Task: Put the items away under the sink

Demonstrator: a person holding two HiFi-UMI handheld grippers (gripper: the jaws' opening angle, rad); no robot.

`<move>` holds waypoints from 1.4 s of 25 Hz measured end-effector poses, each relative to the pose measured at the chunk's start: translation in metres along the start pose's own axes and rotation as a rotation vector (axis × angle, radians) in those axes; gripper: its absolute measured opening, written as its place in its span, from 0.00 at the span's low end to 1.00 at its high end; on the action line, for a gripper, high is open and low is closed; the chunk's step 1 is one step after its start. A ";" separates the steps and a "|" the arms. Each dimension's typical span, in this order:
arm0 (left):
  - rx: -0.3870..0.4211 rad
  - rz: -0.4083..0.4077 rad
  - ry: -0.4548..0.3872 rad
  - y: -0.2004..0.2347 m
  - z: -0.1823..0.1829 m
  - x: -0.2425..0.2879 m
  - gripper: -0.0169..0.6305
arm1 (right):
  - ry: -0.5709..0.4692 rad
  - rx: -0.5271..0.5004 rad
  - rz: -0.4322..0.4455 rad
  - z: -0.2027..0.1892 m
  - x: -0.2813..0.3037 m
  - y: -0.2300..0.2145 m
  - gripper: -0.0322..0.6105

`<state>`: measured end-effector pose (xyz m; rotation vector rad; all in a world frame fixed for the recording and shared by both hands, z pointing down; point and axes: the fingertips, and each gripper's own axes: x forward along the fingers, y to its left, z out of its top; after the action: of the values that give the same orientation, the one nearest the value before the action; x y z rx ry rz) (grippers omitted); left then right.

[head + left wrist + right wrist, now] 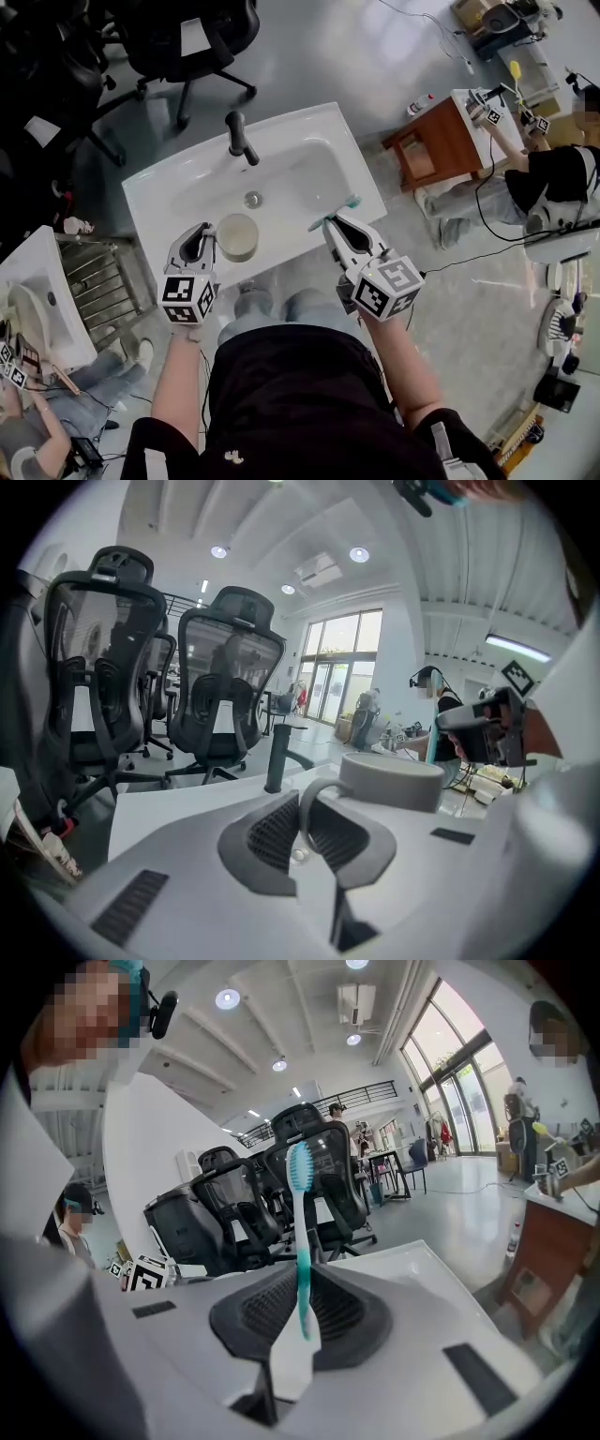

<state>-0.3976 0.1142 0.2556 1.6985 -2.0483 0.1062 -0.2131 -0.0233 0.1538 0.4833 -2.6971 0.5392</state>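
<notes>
A person stands at a white sink [159,183] set in an open office, a two-jaw tool in each hand. Black office chairs [187,37] crowd the floor beyond the basin's far left corner. The left hand-held gripper [199,234] has its jaws nearly together, pinched on the loop handle of a pale mug [237,237]. The mug sits just to the right of the jaws, upright over the front part of the basin; whether it rests on the porcelain cannot be told. Seen along that hand-held gripper [305,832], the mug [389,780] stands just past the pads, with the black faucet [275,757] well behind it. From above, the faucet [239,138] rises at the sink's back edge.

The right hand-held gripper [339,225] is clamped on a teal toothbrush [349,202] at the front right of the basin. Its jaws [302,1312] are narrowly parted, closed on the lower handle, and the toothbrush [302,1241] stands up between them with the bristled head topmost. A wooden side table [441,141] stands on the floor well to the right of the sink.
</notes>
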 end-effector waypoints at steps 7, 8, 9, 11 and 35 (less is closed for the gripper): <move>0.024 0.015 -0.029 -0.053 0.005 -0.007 0.09 | 0.002 0.017 0.002 -0.022 -0.060 -0.027 0.14; 0.030 0.020 -0.027 -0.060 0.003 -0.006 0.09 | 0.001 0.015 0.003 -0.025 -0.066 -0.030 0.14; 0.034 0.026 -0.025 -0.066 0.001 -0.006 0.09 | -0.001 0.014 0.004 -0.028 -0.073 -0.033 0.14; 0.031 0.036 -0.025 -0.080 -0.005 -0.010 0.09 | -0.007 0.014 0.009 -0.035 -0.090 -0.037 0.14; 0.092 -0.108 -0.005 -0.214 -0.054 -0.046 0.09 | -0.097 0.133 -0.110 -0.131 -0.221 -0.074 0.14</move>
<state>-0.1735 0.1264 0.2345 1.8633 -1.9788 0.1634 0.0452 0.0246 0.2021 0.7067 -2.7166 0.6829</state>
